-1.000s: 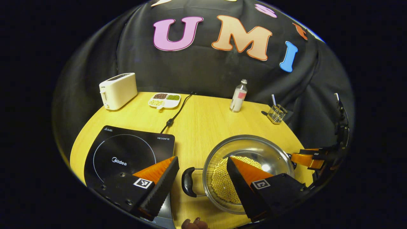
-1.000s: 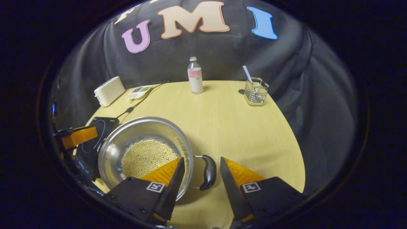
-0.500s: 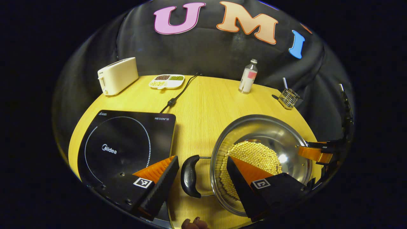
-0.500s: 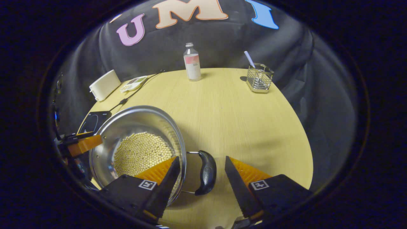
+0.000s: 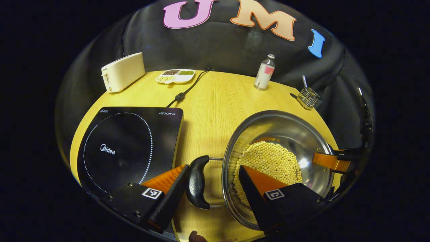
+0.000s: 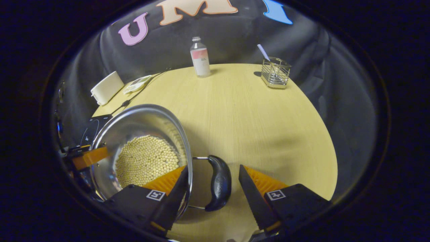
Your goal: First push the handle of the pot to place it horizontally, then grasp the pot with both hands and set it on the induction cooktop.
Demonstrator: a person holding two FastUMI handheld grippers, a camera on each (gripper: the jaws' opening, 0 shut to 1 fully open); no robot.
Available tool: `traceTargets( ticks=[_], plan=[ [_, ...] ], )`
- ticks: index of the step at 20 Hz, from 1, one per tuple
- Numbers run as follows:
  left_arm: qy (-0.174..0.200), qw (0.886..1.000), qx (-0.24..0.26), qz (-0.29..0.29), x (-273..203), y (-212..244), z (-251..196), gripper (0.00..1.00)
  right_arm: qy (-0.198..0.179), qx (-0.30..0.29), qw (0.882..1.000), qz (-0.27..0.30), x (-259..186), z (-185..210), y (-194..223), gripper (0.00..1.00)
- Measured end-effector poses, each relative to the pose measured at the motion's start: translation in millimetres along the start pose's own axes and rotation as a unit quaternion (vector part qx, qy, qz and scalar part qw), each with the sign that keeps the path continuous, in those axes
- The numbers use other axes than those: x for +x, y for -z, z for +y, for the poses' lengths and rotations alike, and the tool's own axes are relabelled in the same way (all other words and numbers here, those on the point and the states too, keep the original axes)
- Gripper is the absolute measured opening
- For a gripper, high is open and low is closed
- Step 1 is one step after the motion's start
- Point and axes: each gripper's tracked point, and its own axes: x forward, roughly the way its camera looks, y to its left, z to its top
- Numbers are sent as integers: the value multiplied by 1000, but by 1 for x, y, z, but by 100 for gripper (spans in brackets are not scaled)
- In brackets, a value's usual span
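Observation:
A steel pot (image 5: 285,134) holding pale beans stands on the wooden table (image 5: 215,101), to the right of the black induction cooktop (image 5: 127,144). In the left gripper view my left gripper (image 5: 213,188) is open, straddling the pot's black left handle (image 5: 198,181) and the near rim; one finger (image 5: 168,188) lies against the handle. In the right gripper view my right gripper (image 6: 213,190) is open around the pot's other black handle (image 6: 218,183), with one finger (image 6: 173,186) over the pot (image 6: 134,134) rim. Both handles lie flat. Each view also shows the other gripper at the pot's far side.
A cream toaster (image 5: 122,71), a divided dish (image 5: 175,76) and the cooktop's cord (image 5: 188,90) sit at the back left. A small bottle (image 5: 264,72) and a wire holder (image 5: 307,97) stand at the back right. Bare table lies right of the pot.
Both grippers have come forward and lower toward the pot, so each handle now sits deeper between the open fingers. The pot has stayed in place.

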Motion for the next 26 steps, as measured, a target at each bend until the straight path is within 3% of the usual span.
traceTargets(
  ticks=[2,4,5,6,9,13,14,16,18,19,21,23,24,26],
  plan=[
    [-1,1000,2,5,1,1,0,92,-8,4,1000,3,4,4,2,92],
    [-6,1000,1,9,4,3,2,85,-11,5,1000,5,4,8,2,79],
    [-8,1000,1,14,4,4,3,90,-10,1,1000,8,5,9,3,74],
    [-11,1000,0,17,4,5,4,81,-12,1,1000,11,5,11,5,75],
    [-14,1000,-4,16,6,5,7,74,-15,8,1000,13,5,11,4,66],
    [-10,1000,-4,16,5,5,6,70,-16,5,1000,12,4,11,3,60],
    [-11,1000,-8,15,5,4,6,69,-15,8,1000,9,-1,12,1,63],
    [-8,1000,-14,14,5,4,6,69,-14,6,1000,11,4,12,2,54],
    [-8,1000,-12,16,5,4,6,65,-13,8,1000,12,4,12,2,59],
    [-10,1000,-10,18,5,5,5,66,-13,6,1000,13,4,12,2,53],
    [-14,1000,-5,16,4,3,4,65,-14,7,1000,15,4,12,2,53],
    [-16,1000,2,5,0,-2,4,68,-17,9,1000,8,2,11,-2,59],
    [-18,1000,6,1,-3,-4,4,65,-19,10,1000,5,0,10,-3,53],
    [-20,1000,6,-1,-11,-11,0,67,-22,13,1000,4,-8,9,-9,54]
  ],
)
